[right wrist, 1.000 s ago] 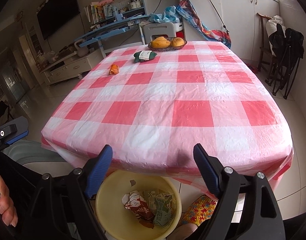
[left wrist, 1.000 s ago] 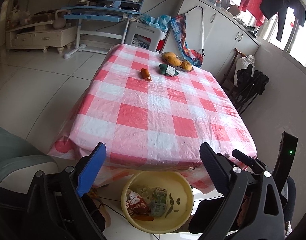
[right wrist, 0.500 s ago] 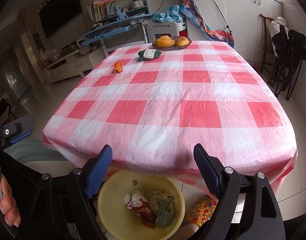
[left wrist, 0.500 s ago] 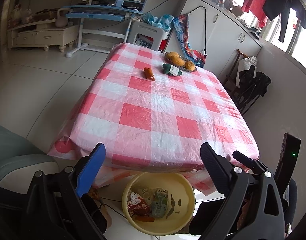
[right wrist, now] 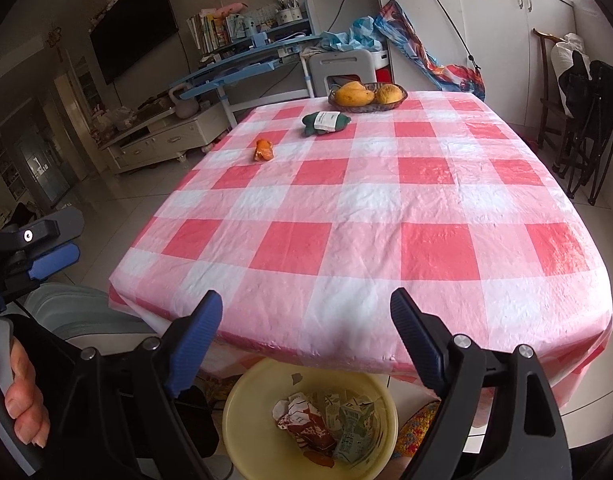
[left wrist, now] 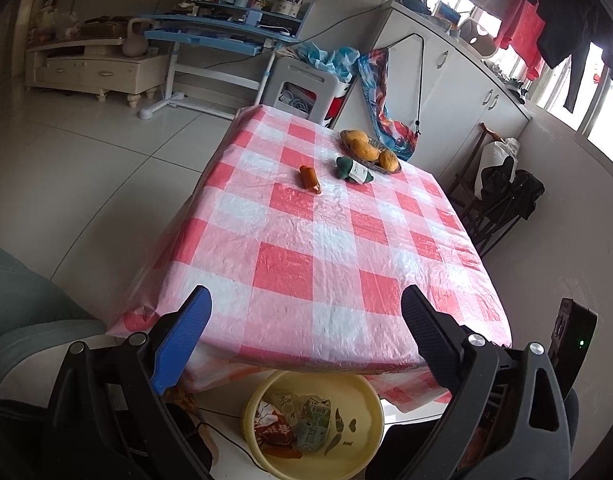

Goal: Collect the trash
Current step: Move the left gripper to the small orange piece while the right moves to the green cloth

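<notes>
An orange peel [left wrist: 310, 179] [right wrist: 263, 150] and a green wrapper with a white label [left wrist: 354, 170] [right wrist: 325, 122] lie at the far end of the red-and-white checked table [left wrist: 326, 260] [right wrist: 366, 208]. On the floor under the table's near edge stands a yellow basin [left wrist: 376, 400] [right wrist: 232, 404] holding crumpled cartons [left wrist: 306, 426] [right wrist: 334, 426]. My left gripper [left wrist: 305, 294] hangs open and empty over that near edge. Beside it, my right gripper [right wrist: 306, 295] is opening its jaws with nothing between them.
A basket of mangoes [left wrist: 370, 150] [right wrist: 366, 94] sits behind the wrapper. A grey seat [left wrist: 22, 304] is at the left, a dark folded chair [left wrist: 502, 200] at the right. A hand [right wrist: 22, 412] grips the left tool's handle.
The left gripper has drawn back and up a little, so the table looks farther and the basin lower in its view. The right view has barely shifted.
</notes>
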The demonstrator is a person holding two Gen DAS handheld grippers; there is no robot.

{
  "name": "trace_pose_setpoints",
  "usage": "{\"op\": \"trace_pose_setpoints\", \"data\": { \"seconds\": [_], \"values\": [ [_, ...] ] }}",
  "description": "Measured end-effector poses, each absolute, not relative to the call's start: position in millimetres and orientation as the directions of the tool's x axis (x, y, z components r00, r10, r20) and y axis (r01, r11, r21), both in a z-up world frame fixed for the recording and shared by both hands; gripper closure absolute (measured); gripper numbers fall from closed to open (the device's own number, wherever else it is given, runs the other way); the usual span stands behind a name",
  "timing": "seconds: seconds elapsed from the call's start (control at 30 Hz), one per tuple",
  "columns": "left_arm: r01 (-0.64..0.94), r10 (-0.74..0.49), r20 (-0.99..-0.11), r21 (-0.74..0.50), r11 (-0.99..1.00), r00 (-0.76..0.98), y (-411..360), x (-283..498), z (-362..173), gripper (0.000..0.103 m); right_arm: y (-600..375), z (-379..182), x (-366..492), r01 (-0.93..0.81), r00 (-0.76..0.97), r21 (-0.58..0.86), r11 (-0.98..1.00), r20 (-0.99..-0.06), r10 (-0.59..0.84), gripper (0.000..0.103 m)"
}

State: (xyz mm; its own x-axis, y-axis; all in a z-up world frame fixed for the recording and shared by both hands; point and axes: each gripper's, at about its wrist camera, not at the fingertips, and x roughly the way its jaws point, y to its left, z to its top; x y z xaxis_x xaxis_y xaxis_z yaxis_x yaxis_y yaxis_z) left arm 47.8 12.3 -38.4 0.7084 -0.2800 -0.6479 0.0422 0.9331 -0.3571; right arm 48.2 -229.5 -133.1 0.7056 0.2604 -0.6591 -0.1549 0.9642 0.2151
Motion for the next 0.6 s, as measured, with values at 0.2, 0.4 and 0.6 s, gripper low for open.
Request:
{"op": "trace_pose_setpoints", "data": {
  "seconds": [0.2, 0.4, 0.6],
  "values": [
    [0.021, -0.229, -0.659, -0.307, 0.951, 0.716, 12.3, 89.7, -15.2, 0.011, -216.5, -118.6, 80.6, -0.204, 0.699, 0.184, 0.962, -0.661, 0.274, 0.021],
    [0.038, -0.224, -0.675, -0.279, 0.960, 0.703, -2.7, 151.1, -14.0, 0.011, -221.1, -95.9, 142.3, -0.212, 0.719, 0.106, 0.971, -0.656, 0.229, 0.021],
    [0.022, -0.223, -0.706, -0.282, 0.959, 0.672, -21.1, 203.1, -39.7, 0.011, -225.1, -104.7, 217.0, -0.245, 0.699, 0.047, 0.969, -0.684, 0.209, 0.021]
  ]
}}
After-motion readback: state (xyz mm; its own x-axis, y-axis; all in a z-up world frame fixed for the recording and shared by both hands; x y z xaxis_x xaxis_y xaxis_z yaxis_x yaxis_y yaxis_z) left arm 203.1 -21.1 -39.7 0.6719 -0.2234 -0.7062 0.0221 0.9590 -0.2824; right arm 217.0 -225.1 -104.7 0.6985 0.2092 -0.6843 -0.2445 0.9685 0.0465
